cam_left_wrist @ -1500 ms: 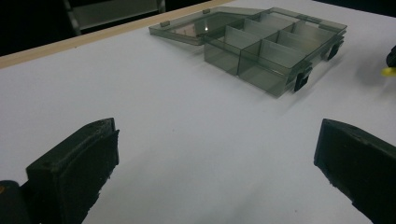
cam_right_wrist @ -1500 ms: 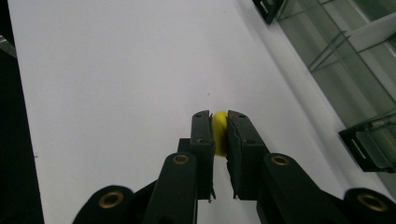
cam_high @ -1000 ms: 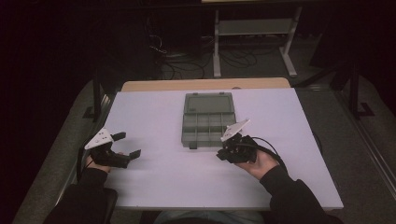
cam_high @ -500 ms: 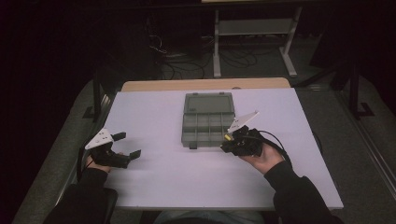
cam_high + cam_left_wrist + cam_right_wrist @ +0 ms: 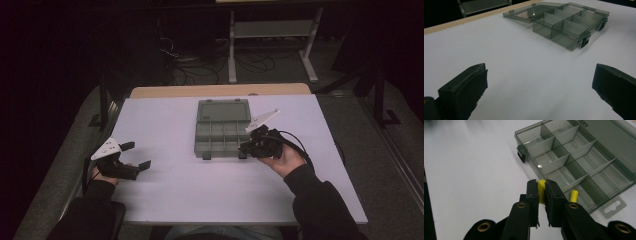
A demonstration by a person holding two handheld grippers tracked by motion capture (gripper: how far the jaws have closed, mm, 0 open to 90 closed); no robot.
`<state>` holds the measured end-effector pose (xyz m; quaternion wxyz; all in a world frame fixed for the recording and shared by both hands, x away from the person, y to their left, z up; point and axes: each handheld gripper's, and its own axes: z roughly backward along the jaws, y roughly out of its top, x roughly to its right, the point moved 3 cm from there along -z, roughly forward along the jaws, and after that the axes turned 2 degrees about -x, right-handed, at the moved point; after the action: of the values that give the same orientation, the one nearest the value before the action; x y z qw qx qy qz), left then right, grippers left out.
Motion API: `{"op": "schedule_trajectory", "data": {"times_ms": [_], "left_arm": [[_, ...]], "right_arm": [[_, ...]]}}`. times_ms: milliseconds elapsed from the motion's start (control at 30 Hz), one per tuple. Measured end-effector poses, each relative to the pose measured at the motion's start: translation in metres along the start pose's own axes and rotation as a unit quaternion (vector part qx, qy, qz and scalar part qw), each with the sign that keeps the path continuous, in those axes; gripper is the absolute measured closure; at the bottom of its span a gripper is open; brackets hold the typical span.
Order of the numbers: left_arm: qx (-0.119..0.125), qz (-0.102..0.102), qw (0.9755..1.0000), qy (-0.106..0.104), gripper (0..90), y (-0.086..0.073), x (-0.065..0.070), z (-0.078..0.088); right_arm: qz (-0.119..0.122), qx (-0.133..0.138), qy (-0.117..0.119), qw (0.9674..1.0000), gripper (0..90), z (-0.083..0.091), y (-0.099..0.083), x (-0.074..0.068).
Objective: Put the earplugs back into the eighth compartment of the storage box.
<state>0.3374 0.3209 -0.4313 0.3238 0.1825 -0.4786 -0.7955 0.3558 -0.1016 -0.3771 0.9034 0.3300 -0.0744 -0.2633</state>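
A smoky clear compartment box (image 5: 221,131) lies lid-open in the middle of the white table (image 5: 175,190); it also shows in the left gripper view (image 5: 571,23) and the right gripper view (image 5: 574,157). My right gripper (image 5: 246,148) hovers at the box's front right corner, shut on a small yellow piece (image 5: 541,191). A second yellow piece (image 5: 573,196) lies in a near compartment of the box. My left gripper (image 5: 137,155) rests at the table's left, jaws wide open with nothing between them (image 5: 539,90).
A wooden strip (image 5: 220,90) edges the table's far side. Beyond it stands a metal shelf frame (image 5: 270,30) with cables on the dark floor. Black frame posts stand at both sides of the table.
My right gripper has lifted and shifted slightly toward the box's front right corner with the yellow piece in it. The left gripper has stayed put.
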Motion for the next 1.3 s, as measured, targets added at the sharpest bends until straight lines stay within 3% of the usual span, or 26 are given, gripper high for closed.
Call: {"op": "schedule_trajectory", "data": {"times_ms": [467,867,1167,1233,1300], "left_arm": [[0.001,0.0,1.0,0.0,0.0,0.0,0.0,0.0],[0.001,0.0,1.0,-0.001,0.0,0.0,0.0,0.0],[0.001,0.0,1.0,-0.001,0.0,0.0,0.0,0.0],[0.002,0.001,1.0,-0.001,0.0,0.0,0.0,0.0],[0.002,0.0,1.0,-0.001,0.0,0.0,0.0,0.0]], "right_arm": [[-0.031,-0.011,-0.015,0.9993,80.2,-0.012,0.014,0.026],[-0.057,-0.054,-0.037,0.9963,80.2,-0.033,0.011,0.049],[-0.062,-0.081,-0.052,0.9934,79.3,-0.046,0.007,0.056],[-0.064,-0.083,-0.053,0.9931,77.1,-0.048,0.007,0.056],[-0.066,-0.08,-0.058,0.9929,66.3,-0.048,0.008,0.055]]}}
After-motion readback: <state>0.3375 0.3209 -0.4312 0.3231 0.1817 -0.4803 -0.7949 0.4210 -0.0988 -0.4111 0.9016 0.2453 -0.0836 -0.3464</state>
